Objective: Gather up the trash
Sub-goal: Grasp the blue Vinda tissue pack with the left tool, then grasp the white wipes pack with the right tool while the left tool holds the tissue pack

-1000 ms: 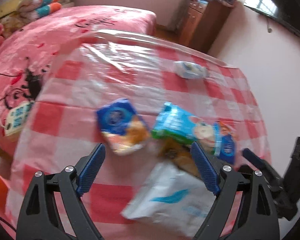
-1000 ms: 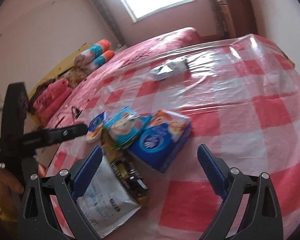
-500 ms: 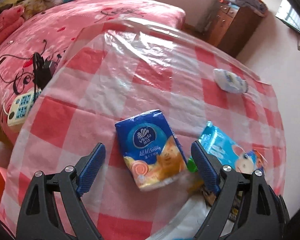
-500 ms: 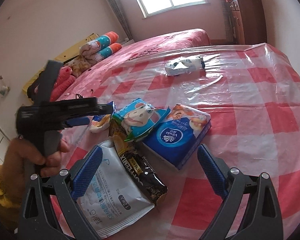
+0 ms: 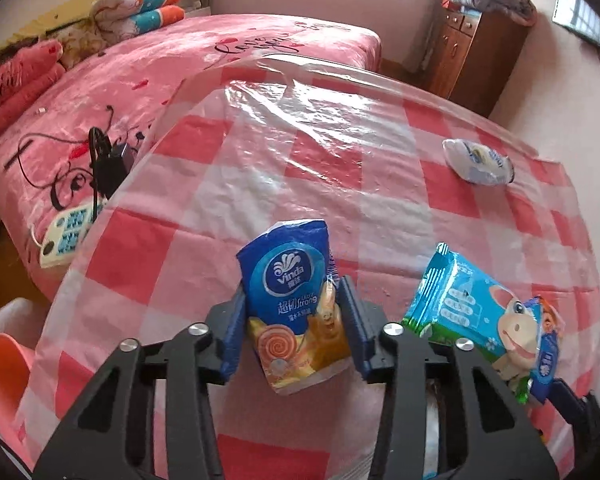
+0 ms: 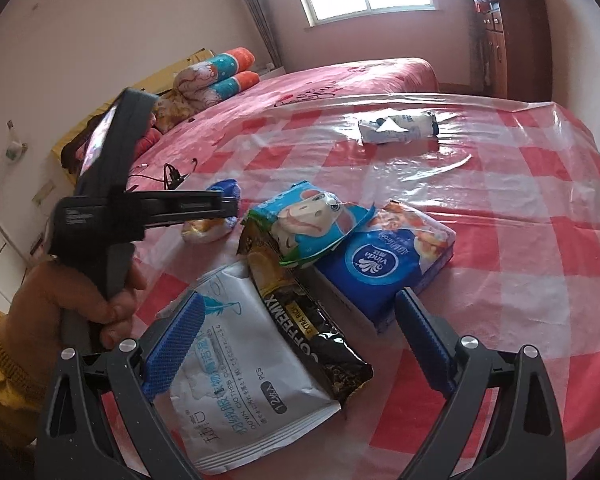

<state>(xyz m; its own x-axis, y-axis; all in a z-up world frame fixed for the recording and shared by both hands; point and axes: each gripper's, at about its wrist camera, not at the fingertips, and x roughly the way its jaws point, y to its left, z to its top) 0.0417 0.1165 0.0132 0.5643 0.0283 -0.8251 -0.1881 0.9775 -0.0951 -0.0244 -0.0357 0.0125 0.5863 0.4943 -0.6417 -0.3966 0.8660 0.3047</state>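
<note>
You are working over a table covered in a red-and-white checked cloth under a clear plastic sheet (image 5: 340, 152), with a pink-quilted bed (image 5: 172, 64) behind it. What is changing: a second ago your left gripper (image 5: 292, 320) was hanging spread above the litter, and now its jaws are closing, the blue pads already pressing on both sides of the small blue-and-orange crinkly tissue packet (image 5: 296, 304), which is tilting up between them. This suggests the first piece of trash is being secured and is about ready to lift away. Your right gripper (image 6: 296, 340) is staying spread wide and pinching nothing, hovering over the pile. The left wrist view is showing you the grip itself: the packet filling the gap, and to its right the turquoise cartoon-cow wipes wrapper (image 5: 472, 304) and, far across the table, a crumpled white-and-blue wrapper (image 5: 478, 160). It is also showing a white power strip with a black charger (image 5: 66, 232) on the bed. The right wrist view is showing what that one cannot: your hand (image 6: 76, 296) around the left gripper's handle, and the rest of the pile, namely a large white wipes pouch (image 6: 240, 364), a big blue tissue pack (image 6: 388, 260) and a black coffee-mix sachet (image 6: 308, 332). From here the gripped packet is mostly hidden behind the left tool.
</note>
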